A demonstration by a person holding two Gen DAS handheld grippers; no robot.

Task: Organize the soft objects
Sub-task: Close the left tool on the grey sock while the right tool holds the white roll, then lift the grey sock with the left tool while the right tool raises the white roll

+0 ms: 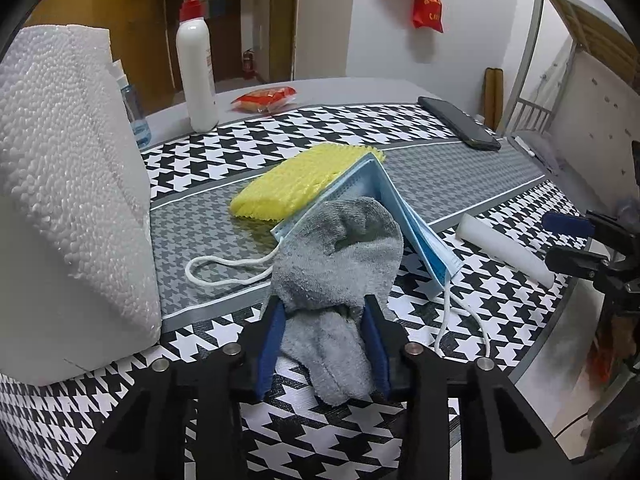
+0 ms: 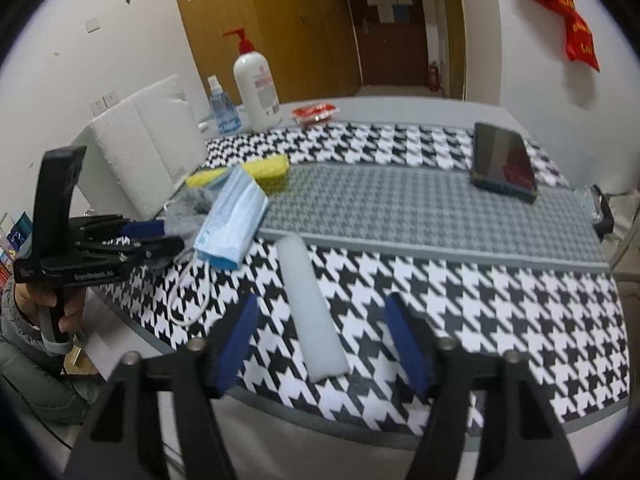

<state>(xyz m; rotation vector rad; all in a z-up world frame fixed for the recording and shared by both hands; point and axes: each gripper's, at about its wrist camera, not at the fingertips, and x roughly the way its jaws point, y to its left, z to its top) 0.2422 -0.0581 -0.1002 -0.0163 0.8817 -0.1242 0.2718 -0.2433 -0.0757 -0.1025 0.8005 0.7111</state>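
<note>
A grey sock (image 1: 340,264) lies between the blue pads of my left gripper (image 1: 325,308), which is closed on it near the table's front edge. The sock rests against a folded blue face mask (image 1: 404,216), which leans on a yellow foam net (image 1: 304,178). In the right wrist view the left gripper (image 2: 160,236) shows at left beside the mask (image 2: 232,216) and the yellow net (image 2: 264,168). My right gripper (image 2: 320,312) is open, its fingers on either side of a white foam strip (image 2: 312,300), just above it. The strip also shows in the left wrist view (image 1: 504,248).
A white foam block (image 1: 72,184) stands at the left. A lotion pump bottle (image 1: 196,68), a small spray bottle (image 2: 222,108) and a red snack packet (image 1: 266,98) sit at the back. A black phone (image 2: 504,160) lies at the far right on the houndstooth tablecloth (image 2: 520,300).
</note>
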